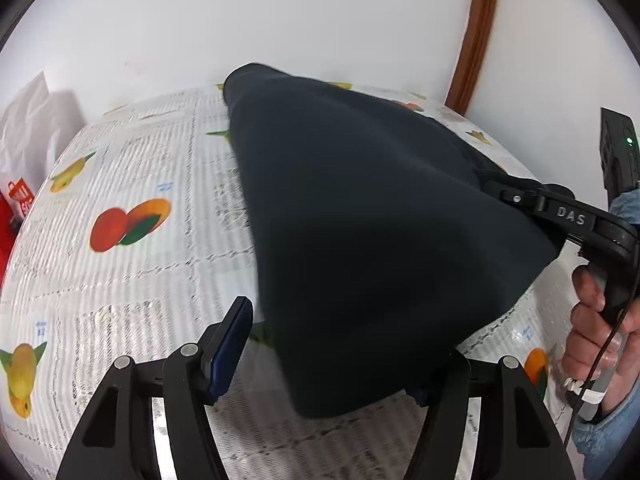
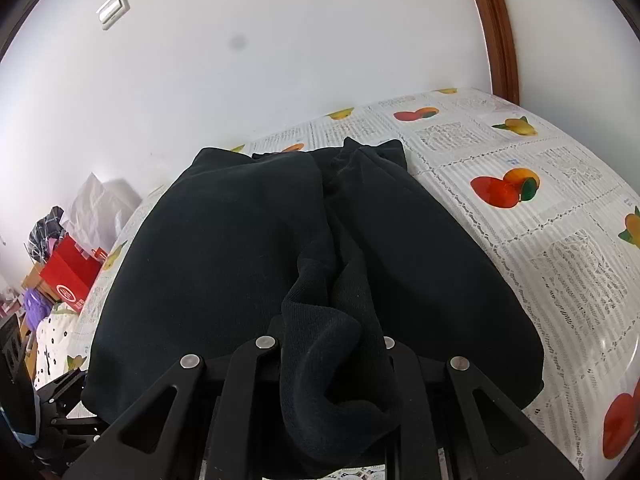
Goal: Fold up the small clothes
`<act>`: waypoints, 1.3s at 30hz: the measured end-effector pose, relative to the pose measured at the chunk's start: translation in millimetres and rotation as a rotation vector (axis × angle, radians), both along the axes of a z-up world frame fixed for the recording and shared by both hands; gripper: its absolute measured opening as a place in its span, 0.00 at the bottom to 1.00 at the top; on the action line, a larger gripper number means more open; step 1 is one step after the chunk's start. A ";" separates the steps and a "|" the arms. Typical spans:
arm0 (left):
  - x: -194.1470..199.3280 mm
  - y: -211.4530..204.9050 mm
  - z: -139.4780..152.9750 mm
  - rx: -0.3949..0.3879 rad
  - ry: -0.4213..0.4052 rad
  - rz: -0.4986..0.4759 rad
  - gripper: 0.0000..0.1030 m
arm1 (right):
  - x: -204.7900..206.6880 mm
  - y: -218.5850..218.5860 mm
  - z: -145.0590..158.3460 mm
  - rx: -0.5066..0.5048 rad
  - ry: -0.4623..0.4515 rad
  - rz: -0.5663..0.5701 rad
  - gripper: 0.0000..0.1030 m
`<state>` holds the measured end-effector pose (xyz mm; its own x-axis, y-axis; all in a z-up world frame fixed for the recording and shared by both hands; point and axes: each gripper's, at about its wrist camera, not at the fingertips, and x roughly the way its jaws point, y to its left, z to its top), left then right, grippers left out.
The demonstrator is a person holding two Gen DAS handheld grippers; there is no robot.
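A black garment (image 1: 360,220) lies on the fruit-print tablecloth (image 1: 140,160), its right side lifted into a tent. At the right of the left wrist view my right gripper (image 1: 490,182) is shut on that lifted edge, with a hand (image 1: 600,320) on its handle. In its own view the right gripper (image 2: 332,344) has a bunched fold of the garment (image 2: 220,260) pinched between its fingers, which hides the tips. My left gripper (image 1: 340,340) stands open at the garment's near corner. Its left blue pad (image 1: 228,352) is bare, and the cloth drapes over its right finger.
The table (image 2: 540,260) runs up to a white wall with a brown door frame (image 1: 476,40) and a wall switch (image 2: 114,8). A red box (image 2: 68,276), a white paper bag (image 2: 100,208) and other clutter stand past the table's left end.
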<state>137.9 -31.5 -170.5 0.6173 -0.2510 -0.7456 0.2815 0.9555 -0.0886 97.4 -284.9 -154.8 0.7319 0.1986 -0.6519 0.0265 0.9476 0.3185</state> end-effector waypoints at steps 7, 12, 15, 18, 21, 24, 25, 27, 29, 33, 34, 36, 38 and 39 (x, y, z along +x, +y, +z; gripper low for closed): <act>8.3 -19.7 -10.1 0.035 0.028 0.032 0.75 | 3.7 -0.9 -1.6 0.000 0.003 0.015 0.16; 3.0 -19.2 -11.2 0.058 0.021 0.059 0.75 | 5.8 -3.9 4.3 0.011 -0.007 0.036 0.16; 0.2 -22.0 -10.9 0.072 0.007 0.063 0.74 | 6.9 -1.7 19.8 -0.056 -0.061 0.050 0.15; 2.3 -18.2 -11.6 0.042 0.022 0.070 0.73 | -6.7 -12.3 47.5 -0.069 -0.189 0.069 0.14; 1.4 -18.2 -11.2 0.048 0.019 0.076 0.72 | -30.3 -39.8 63.0 -0.037 -0.303 -0.017 0.14; 1.6 -19.4 -10.9 0.052 0.018 0.077 0.72 | -30.2 -66.7 41.0 -0.030 -0.215 -0.083 0.14; 1.8 -20.7 -10.8 0.056 0.016 0.076 0.72 | -24.3 -72.3 27.2 -0.024 -0.149 -0.086 0.14; 2.3 -20.7 -10.6 0.056 0.016 0.075 0.72 | -12.4 -73.4 1.1 -0.050 -0.030 -0.084 0.15; -2.7 -19.0 -10.1 0.055 0.016 0.075 0.72 | -11.7 -71.3 -9.4 -0.074 -0.019 -0.089 0.15; -2.2 -19.2 -9.7 0.047 0.013 0.068 0.61 | -10.3 -71.6 -8.8 -0.064 -0.009 -0.098 0.16; -4.1 -21.4 -8.8 0.036 0.017 0.064 0.58 | -9.5 -72.2 -9.7 -0.064 -0.004 -0.095 0.16; -6.1 -25.4 -7.5 0.027 0.019 0.060 0.44 | -7.6 -71.6 -11.1 -0.079 -0.003 -0.087 0.16; -6.2 -28.6 -5.6 0.024 0.020 0.041 0.33 | -5.1 -69.8 -11.0 -0.096 -0.003 -0.083 0.16; -6.4 -30.1 -4.6 0.025 0.018 0.032 0.24 | -2.9 -69.2 -11.4 -0.102 -0.001 -0.081 0.16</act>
<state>131.5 -61.6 -175.1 0.6108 -0.2127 -0.7627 0.2497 0.9658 -0.0694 94.6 -354.1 -166.2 0.7435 0.0713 -0.6649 0.1040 0.9699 0.2203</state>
